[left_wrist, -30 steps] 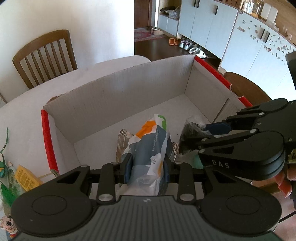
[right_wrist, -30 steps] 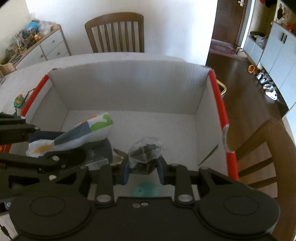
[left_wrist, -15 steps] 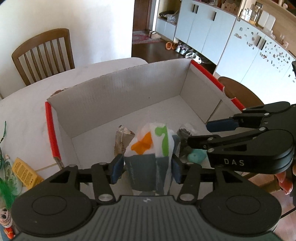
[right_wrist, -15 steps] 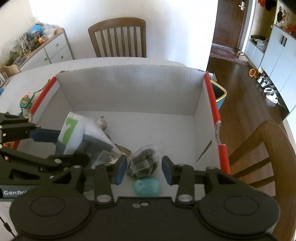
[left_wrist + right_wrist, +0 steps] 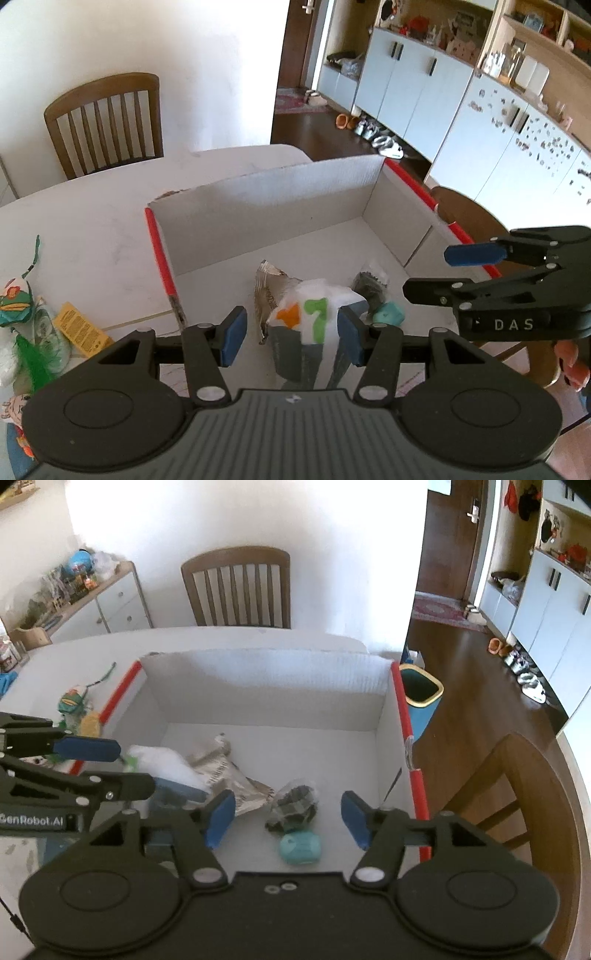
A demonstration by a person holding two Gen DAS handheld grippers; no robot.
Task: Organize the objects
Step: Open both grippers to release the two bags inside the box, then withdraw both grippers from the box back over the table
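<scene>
Both hand-held grippers have let go since a second ago: then the left was clamped on the white-and-grey packet and the right on the clear bag of dark bits; now both items lie loose in the box and the cameras sit higher and further back.

Largest first. White tabletop [image 5: 92,229] carries the open cardboard box [image 5: 266,675], red tape along its side rims. Wooden chair [image 5: 236,587] stands behind the far edge of the tabletop; a second chair [image 5: 517,794] just beside the box's right wall.

Left hand-held gripper [image 5: 291,334]: jaws spread wide, blue pads either side of the packet, left pad clear of it; whether the right pad touches cannot be told. Right hand-held gripper [image 5: 286,818]: jaws spread wide, nothing between them touched.

Inside the box, near wall side: white-and-grey packet [image 5: 314,325] with green and orange marks, standing on end. Crumpled printed wrapper [image 5: 229,775] lies just behind and beside it, touching. Clear bag of dark bits [image 5: 293,806] to the right of the wrapper. Small teal object [image 5: 299,849] touching the bag's near side.

Outside the box, left of it on the tabletop: green-and-orange toy [image 5: 13,299], yellow printed card [image 5: 79,328], close together.
</scene>
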